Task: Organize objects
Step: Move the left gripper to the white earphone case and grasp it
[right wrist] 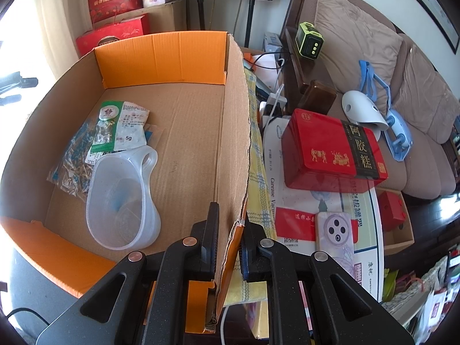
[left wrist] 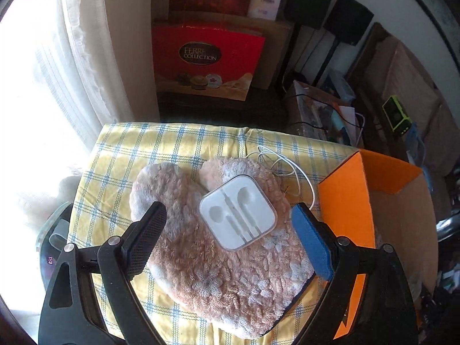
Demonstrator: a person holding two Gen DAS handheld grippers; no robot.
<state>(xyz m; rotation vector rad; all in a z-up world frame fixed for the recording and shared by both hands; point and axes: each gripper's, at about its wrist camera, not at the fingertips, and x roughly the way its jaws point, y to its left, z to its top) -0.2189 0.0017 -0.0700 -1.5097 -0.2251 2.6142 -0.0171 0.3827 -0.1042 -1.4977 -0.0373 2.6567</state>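
Observation:
In the left wrist view a clear earphone case (left wrist: 238, 215) lies on a fluffy heart-shaped pad (left wrist: 218, 261) on the yellow checked cloth (left wrist: 161, 143). My left gripper (left wrist: 230, 230) is open, its fingers on either side of the case, not touching it. A white earphone cable (left wrist: 287, 169) lies behind the pad. The orange cardboard box (left wrist: 348, 210) stands to the right. In the right wrist view my right gripper (right wrist: 228, 247) is shut on the box's right wall (right wrist: 233, 149). Inside the box lie a clear plastic scoop (right wrist: 123, 198) and packets (right wrist: 115, 129).
A red tin (right wrist: 330, 152), a phone (right wrist: 335, 235) and papers lie right of the box. A sofa (right wrist: 373, 57) with a white and blue item (right wrist: 373, 109) is beyond. Red gift boxes (left wrist: 207, 57) stand behind the table by the curtain (left wrist: 95, 57).

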